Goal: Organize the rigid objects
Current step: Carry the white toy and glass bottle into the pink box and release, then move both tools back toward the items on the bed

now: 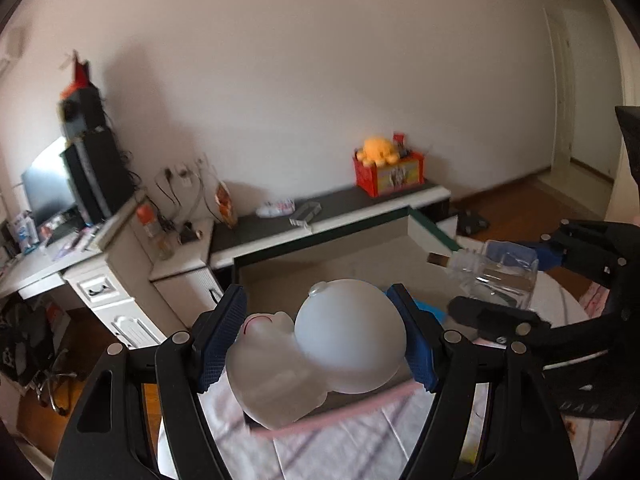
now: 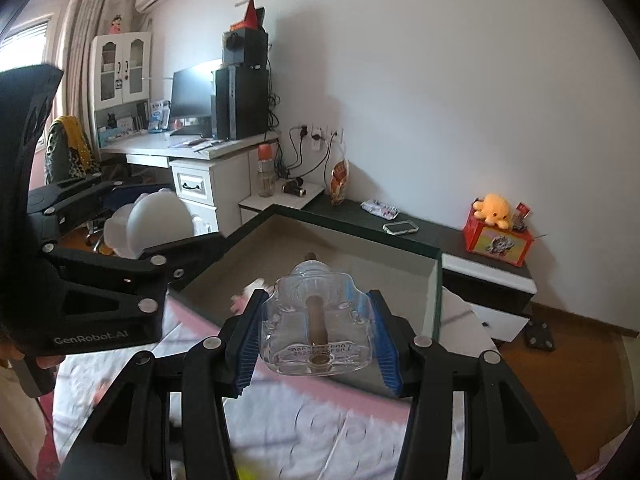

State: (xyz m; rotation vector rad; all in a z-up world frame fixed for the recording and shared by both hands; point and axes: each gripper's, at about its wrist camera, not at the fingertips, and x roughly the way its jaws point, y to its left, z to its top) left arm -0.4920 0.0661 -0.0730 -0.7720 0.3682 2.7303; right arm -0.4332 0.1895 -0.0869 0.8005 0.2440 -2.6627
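Observation:
My left gripper (image 1: 318,320) is shut on a white round toy figure (image 1: 320,356) with a big smooth head, held above the near edge of an open box (image 1: 320,248) with a dark green rim and beige inside. My right gripper (image 2: 316,322) is shut on a clear glass bottle (image 2: 318,320) with a brown stopper, held over the same box (image 2: 360,248). The bottle also shows in the left wrist view (image 1: 496,276), at the right, with the right gripper (image 1: 532,280). The toy (image 2: 152,224) and left gripper (image 2: 132,220) show at the left of the right wrist view.
The box rests on a bed with a white and pink patterned sheet (image 2: 320,428). Behind it runs a low black-topped cabinet (image 2: 452,236) carrying a red box with an orange plush (image 2: 496,228), a phone (image 2: 400,227) and a snack bag (image 2: 339,182). A desk with monitor (image 2: 192,94) stands at the left.

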